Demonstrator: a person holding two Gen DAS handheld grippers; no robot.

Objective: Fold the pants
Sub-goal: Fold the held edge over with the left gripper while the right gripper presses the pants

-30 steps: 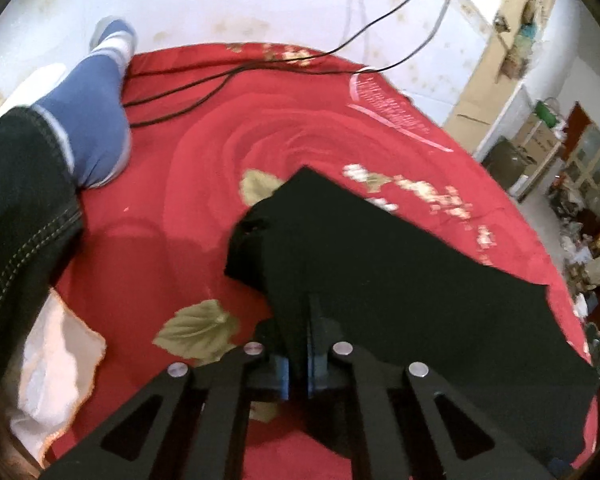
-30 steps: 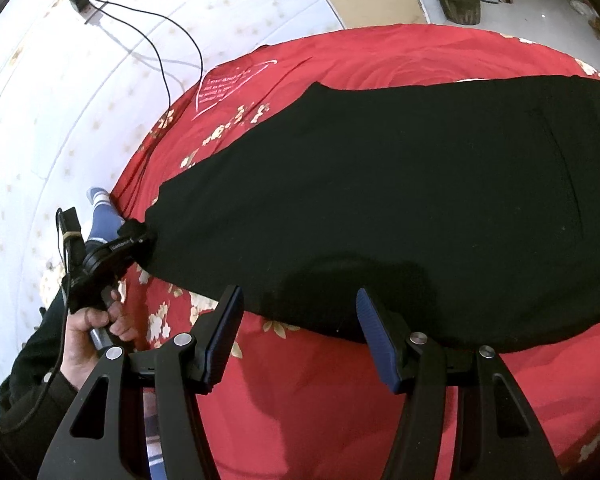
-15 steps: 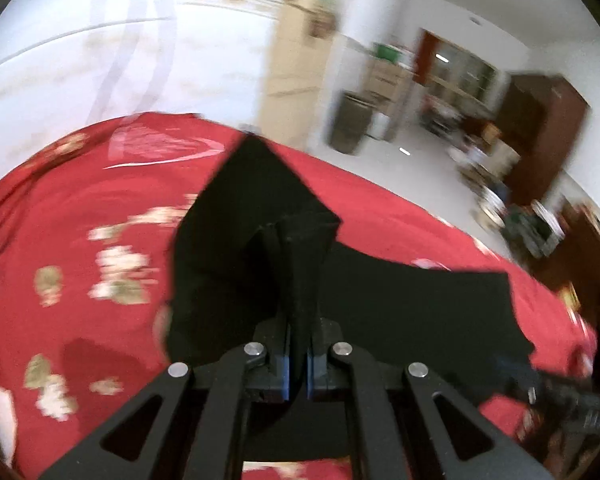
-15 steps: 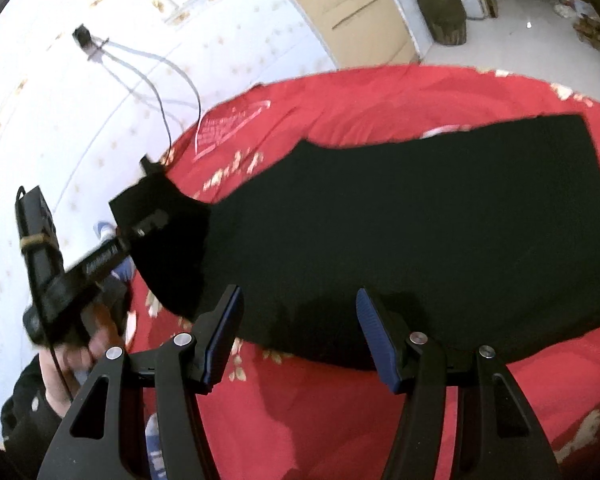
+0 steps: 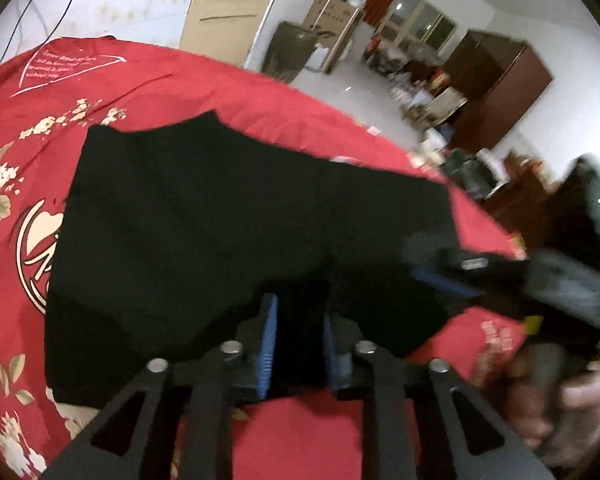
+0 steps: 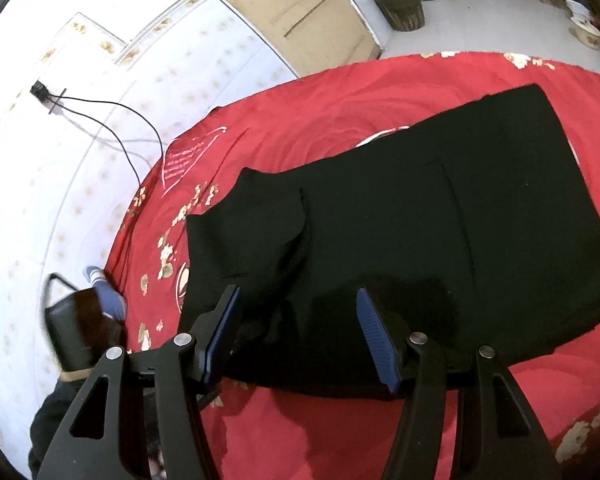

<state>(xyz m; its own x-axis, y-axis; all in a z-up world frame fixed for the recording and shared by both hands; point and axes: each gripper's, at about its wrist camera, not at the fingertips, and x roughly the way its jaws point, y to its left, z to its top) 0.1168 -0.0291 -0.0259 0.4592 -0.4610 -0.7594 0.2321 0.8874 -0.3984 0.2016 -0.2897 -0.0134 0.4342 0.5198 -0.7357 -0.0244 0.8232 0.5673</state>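
Black pants [image 5: 228, 216] lie beyond the opening jaws, folded edge between them.

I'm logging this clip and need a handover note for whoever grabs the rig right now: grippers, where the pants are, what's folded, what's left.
Left gripper: jaws opening over the near edge of the black pants; black cloth lies between the pads, no longer pinched.
Right gripper: open, empty, above the pants' near edge.
The pants lie on the red bedspread, leg end laid over toward the waist, one fold in place, the folded flap a little uneven.
Left to do: probably smooth the flap, then fold once more into a compact stack.
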